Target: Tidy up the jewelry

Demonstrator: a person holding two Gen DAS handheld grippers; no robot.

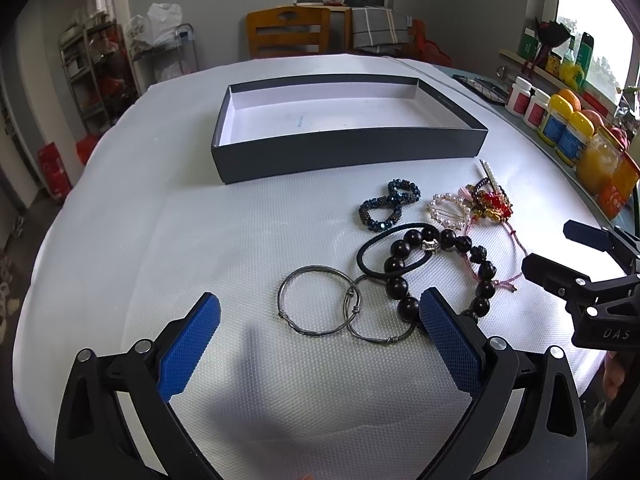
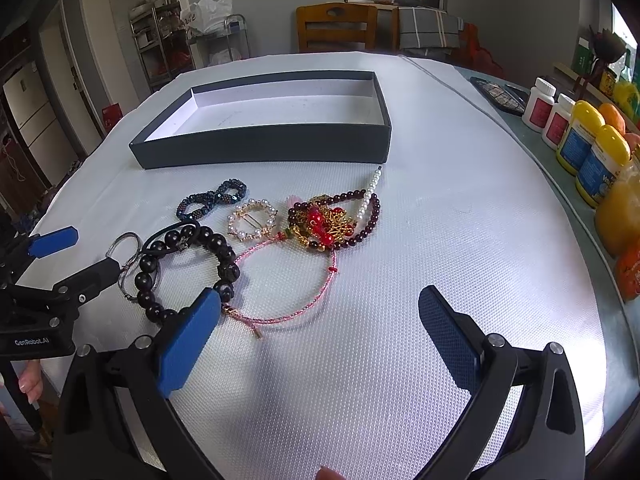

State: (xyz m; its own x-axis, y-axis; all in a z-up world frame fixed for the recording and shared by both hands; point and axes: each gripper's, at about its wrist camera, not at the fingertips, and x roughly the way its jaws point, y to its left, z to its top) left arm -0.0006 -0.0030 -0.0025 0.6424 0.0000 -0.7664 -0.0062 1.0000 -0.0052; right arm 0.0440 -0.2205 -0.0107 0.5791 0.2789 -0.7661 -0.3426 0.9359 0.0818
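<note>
A shallow dark box [image 1: 348, 156] with a white inside stands empty at the far middle of the white table. In front of it lies loose jewelry: two silver bangles [image 1: 352, 300], a black bead bracelet [image 1: 396, 286], a black hair tie [image 1: 370, 250], a blue beaded bracelet [image 1: 386, 208], a pearl clip [image 1: 448, 210], and a red-and-gold charm [image 1: 492, 202]. My left gripper [image 1: 320, 308] hovers open just short of the bangles. My right gripper [image 2: 320, 300] hangs open, empty, over the pink cord bracelet [image 2: 304, 304] and near the dark red beads [image 2: 362, 216].
Yellow-capped bottles [image 2: 592, 152], white jars [image 2: 540, 104] and oranges line the table's right edge. A wooden chair [image 1: 288, 32] stands behind the table, and a metal shelf [image 1: 88, 68] is at the far left. A hand's fingertips [image 2: 30, 384] show at the left.
</note>
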